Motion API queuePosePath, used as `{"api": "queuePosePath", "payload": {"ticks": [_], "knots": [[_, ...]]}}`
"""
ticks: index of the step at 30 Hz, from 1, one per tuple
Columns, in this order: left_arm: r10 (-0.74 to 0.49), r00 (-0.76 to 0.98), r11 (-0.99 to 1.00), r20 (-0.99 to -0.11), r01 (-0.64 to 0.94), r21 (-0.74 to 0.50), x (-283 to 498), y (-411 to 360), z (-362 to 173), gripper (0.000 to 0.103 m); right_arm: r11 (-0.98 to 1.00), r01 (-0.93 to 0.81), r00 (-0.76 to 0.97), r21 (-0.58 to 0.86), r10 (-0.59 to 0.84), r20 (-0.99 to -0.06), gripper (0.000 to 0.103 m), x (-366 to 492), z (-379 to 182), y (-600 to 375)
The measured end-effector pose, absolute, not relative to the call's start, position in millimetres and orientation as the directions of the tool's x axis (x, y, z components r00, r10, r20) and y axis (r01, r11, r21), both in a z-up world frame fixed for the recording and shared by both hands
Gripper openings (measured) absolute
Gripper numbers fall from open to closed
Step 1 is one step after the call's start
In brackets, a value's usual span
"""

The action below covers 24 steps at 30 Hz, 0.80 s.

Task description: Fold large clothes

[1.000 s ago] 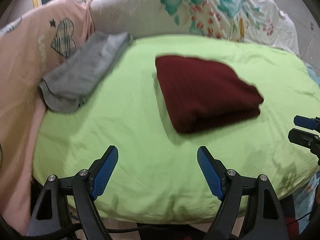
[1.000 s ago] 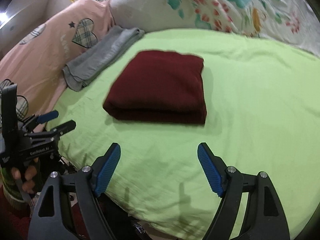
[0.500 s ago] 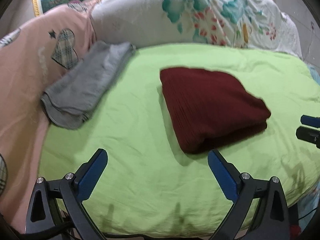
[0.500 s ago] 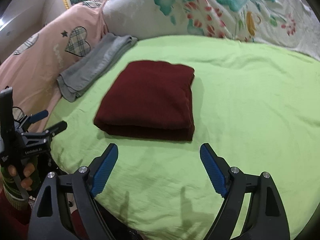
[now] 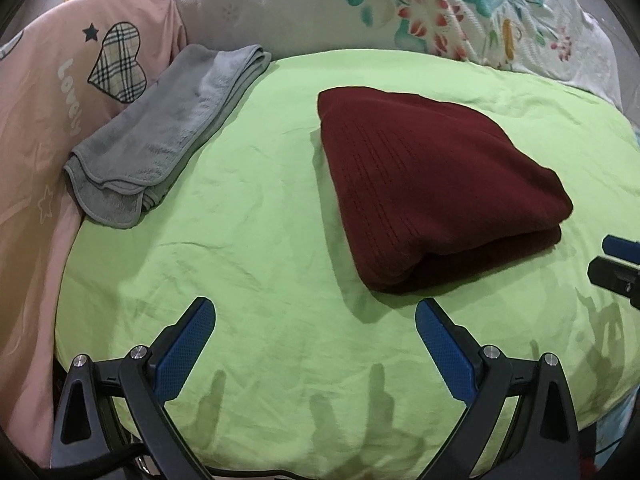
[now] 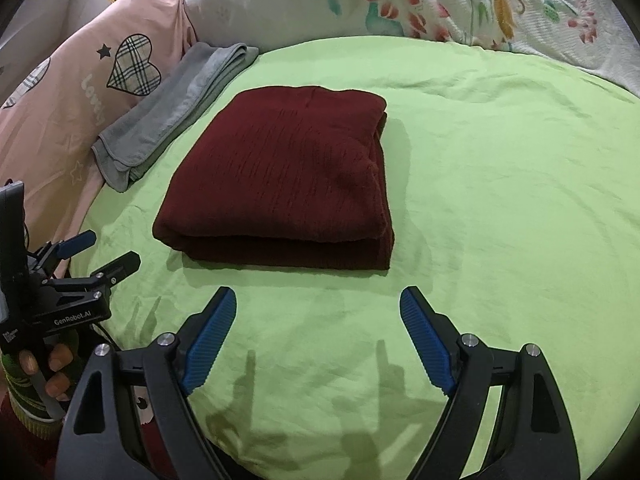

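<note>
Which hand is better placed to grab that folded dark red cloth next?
Probably the right tool: the maroon cloth lies straight ahead of its open jaws, while it sits off to the side of the left tool.

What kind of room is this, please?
Most likely a bedroom: folded clothes lie on a bed with a green sheet, a floral pillow at its head and a pink quilt beside.

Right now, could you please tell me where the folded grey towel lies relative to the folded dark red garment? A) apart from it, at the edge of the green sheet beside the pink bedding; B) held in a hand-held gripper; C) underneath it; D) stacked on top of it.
A: the grey towel lies against the pink bedding, with bare green sheet between it and the dark red garment.
</note>
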<state>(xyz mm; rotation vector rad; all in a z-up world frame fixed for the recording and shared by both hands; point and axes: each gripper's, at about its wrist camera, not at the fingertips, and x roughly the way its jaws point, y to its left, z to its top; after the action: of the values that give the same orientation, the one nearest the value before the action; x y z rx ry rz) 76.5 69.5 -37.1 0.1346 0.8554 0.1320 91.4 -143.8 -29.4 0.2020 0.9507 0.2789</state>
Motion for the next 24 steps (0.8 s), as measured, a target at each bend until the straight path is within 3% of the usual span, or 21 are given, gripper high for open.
{"api": "queuePosePath", "payload": {"ticks": [24], "knots": [[0.108,0.658,0.991,-0.745,-0.008,0.136,65,58,-31,0.1,0.943,-0.151,0.549,0.295,0.329,-0.769,0.084,88,-29,-130]]}}
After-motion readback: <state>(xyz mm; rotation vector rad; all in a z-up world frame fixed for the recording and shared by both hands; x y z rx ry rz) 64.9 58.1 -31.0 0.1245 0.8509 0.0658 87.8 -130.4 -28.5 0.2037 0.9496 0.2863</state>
